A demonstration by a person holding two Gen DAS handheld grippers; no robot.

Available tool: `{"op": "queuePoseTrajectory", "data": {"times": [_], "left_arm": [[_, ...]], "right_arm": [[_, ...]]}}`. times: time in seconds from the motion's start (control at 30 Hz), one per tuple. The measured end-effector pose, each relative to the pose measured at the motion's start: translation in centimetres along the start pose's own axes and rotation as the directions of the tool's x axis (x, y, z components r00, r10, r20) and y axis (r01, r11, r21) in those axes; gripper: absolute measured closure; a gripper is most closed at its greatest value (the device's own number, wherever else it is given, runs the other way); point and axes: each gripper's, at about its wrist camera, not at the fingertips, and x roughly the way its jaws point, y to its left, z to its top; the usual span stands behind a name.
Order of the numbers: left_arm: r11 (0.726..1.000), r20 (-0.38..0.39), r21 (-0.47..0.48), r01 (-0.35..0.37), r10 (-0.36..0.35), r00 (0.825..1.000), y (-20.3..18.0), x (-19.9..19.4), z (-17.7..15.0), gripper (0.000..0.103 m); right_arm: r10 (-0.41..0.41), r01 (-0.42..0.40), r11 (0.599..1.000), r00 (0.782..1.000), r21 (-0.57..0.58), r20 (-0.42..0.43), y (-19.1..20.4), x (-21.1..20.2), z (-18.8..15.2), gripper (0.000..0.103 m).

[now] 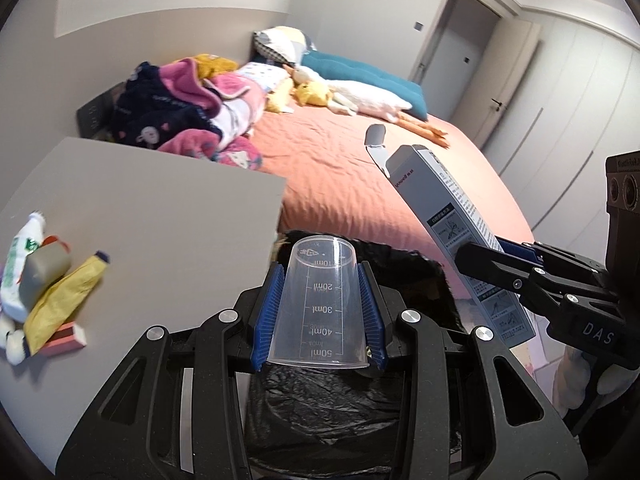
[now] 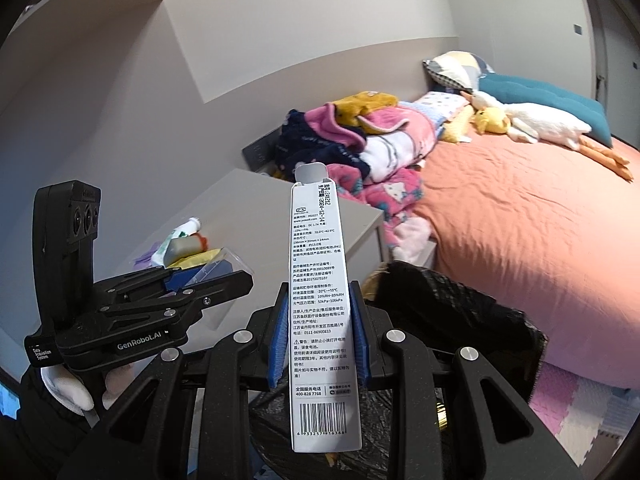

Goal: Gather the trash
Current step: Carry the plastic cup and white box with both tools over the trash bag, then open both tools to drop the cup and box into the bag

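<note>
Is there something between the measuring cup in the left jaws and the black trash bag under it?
Nothing visible is in the way. The left gripper holds the measuring cup upside down directly above the open trash bag. The carton in the right gripper stands off to the right side.

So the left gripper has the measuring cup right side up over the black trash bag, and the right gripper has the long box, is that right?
Not quite. In the left wrist view the left gripper holds the measuring cup upside down: its open rim faces the camera and its printed scale reads inverted. The rest holds: the cup is over the black trash bag, and the right gripper holds the long box.
</note>
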Motion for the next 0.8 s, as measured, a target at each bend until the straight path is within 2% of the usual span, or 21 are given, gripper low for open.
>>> {"op": "queuePoseTrajectory", "data": {"times": [0.2,0.27,0.33,0.37,0.43,0.5,0.6,0.8], "left_arm": [[0.999,-0.039,0.024,0.031,-0.03,0.999,-1.4,1.6,0.3,0.065],[0.999,-0.055,0.023,0.045,-0.044,0.998,-1.6,2.1,0.3,0.061],[0.998,-0.076,0.007,0.057,-0.057,0.995,-1.6,2.5,0.2,0.023],[0.999,-0.078,0.001,0.053,-0.053,0.996,-1.6,2.6,0.3,0.017],[0.999,-0.072,-0.006,0.036,-0.036,0.997,-1.6,2.8,0.3,0.008],[1.0,-0.081,-0.021,0.0,-0.002,0.997,-1.4,3.1,0.5,0.006],[0.999,-0.08,-0.044,-0.002,-0.002,0.997,-1.1,3.0,0.5,0.006],[0.999,-0.068,-0.043,-0.011,0.008,0.998,-0.8,2.5,0.5,0.006]], "right_arm": [[-0.026,0.026,0.999,1.0,0.036,0.012,-1.7,-0.8,-0.3,0.074],[-0.038,0.037,0.998,0.999,0.053,0.016,-2.3,-1.1,-0.3,0.074],[-0.059,0.057,0.996,0.998,0.065,0.027,-2.7,-1.5,-0.3,0.07],[-0.072,0.069,0.995,0.997,0.073,0.038,-2.9,-1.8,-0.3,0.065],[-0.097,0.092,0.991,0.994,0.095,0.056,-3.4,-2.3,-0.2,0.044],[-0.103,0.096,0.99,0.993,0.108,0.066,-3.8,-2.7,-0.1,0.041],[-0.111,0.102,0.987,0.991,0.122,0.071,-4.0,-2.9,-0.2,0.036],[-0.102,0.094,0.989,0.992,0.118,0.067,-3.8,-2.6,-0.1,0.036]]}}
